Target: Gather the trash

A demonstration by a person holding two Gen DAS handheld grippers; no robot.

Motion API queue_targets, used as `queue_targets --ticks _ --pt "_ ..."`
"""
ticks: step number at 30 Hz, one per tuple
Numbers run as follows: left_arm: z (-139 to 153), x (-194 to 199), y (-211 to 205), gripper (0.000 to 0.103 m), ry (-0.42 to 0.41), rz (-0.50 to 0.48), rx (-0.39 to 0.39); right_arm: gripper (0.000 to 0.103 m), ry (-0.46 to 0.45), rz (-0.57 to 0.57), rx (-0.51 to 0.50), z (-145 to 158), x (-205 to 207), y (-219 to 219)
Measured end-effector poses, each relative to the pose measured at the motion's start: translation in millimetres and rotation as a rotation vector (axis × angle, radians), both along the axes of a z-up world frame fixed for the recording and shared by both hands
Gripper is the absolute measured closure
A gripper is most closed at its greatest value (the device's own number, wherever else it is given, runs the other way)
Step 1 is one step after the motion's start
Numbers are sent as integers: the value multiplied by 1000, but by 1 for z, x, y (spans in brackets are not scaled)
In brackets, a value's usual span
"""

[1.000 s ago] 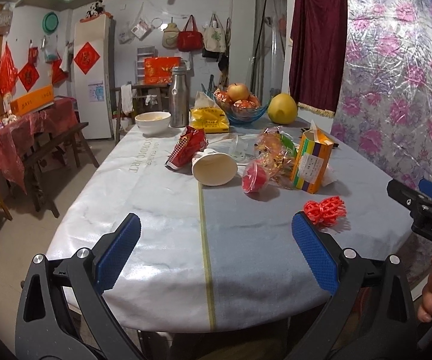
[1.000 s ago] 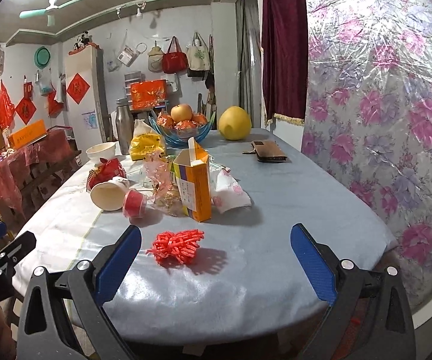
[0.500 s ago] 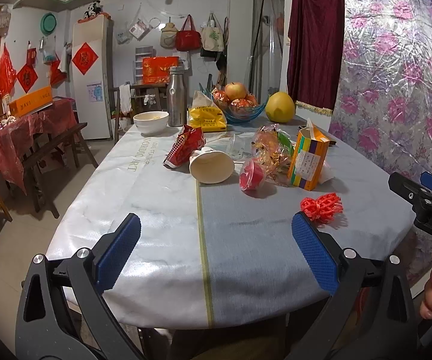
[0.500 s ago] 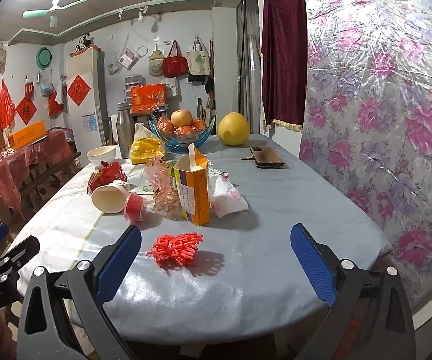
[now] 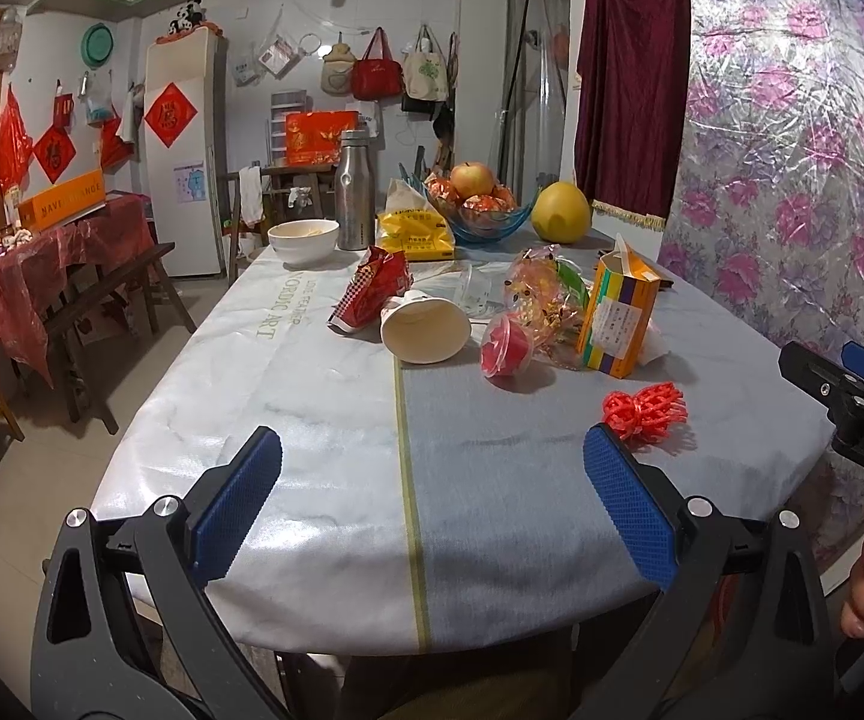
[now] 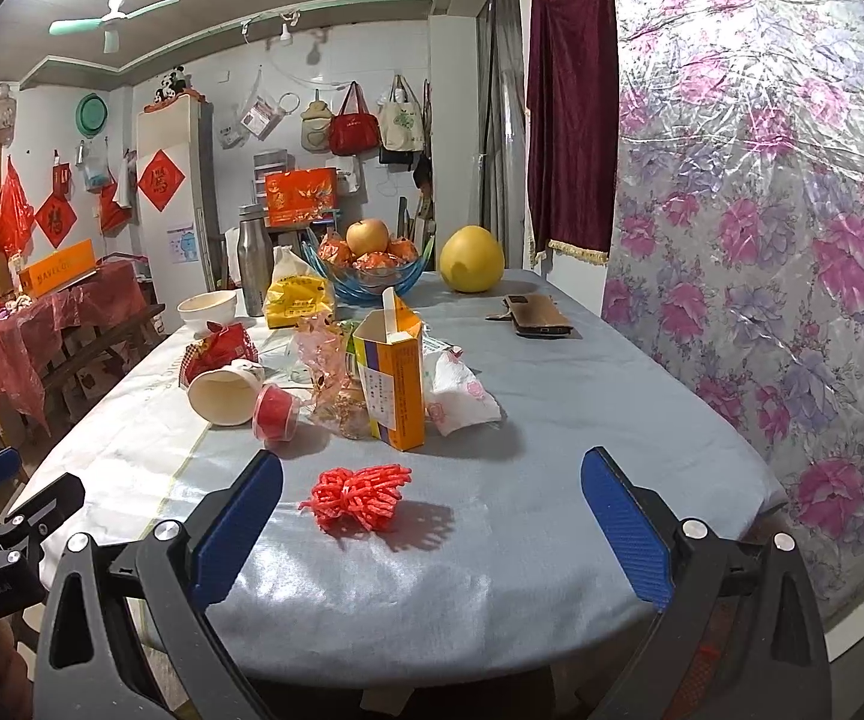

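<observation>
Trash lies mid-table: a red foam net (image 5: 645, 410) (image 6: 360, 492), an orange carton (image 5: 618, 315) (image 6: 393, 381), a tipped paper cup (image 5: 426, 330) (image 6: 225, 393), a small red jelly cup (image 5: 507, 351) (image 6: 276, 411), a red snack bag (image 5: 372, 288) (image 6: 219, 348), crinkled wrappers (image 5: 543, 288) (image 6: 327, 360) and a crumpled tissue (image 6: 459, 396). My left gripper (image 5: 432, 501) is open and empty over the near table edge. My right gripper (image 6: 432, 525) is open and empty, with the foam net just beyond its left finger.
At the far end stand a white bowl (image 5: 303, 240), a steel flask (image 5: 354, 198), a yellow bag (image 5: 414, 234), a blue fruit bowl (image 5: 480, 216), a pomelo (image 5: 563, 211) and a phone (image 6: 537, 315). A floral sheet (image 6: 762, 240) hangs right; benches (image 5: 108, 312) stand left.
Both grippers have drawn back and risen slightly, so the table looks a little further away. Both stay open and empty. Nothing on the table has moved.
</observation>
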State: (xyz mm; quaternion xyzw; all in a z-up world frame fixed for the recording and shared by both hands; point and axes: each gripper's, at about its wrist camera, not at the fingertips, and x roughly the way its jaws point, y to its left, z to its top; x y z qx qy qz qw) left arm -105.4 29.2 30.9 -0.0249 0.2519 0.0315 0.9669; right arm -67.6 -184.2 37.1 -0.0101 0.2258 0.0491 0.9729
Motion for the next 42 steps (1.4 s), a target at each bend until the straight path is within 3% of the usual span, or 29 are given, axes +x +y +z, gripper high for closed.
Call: queue_targets --ticks 42 --pt "-9 1 3 6 21 -3 -11 6 0 2 -6 1 -2 1"
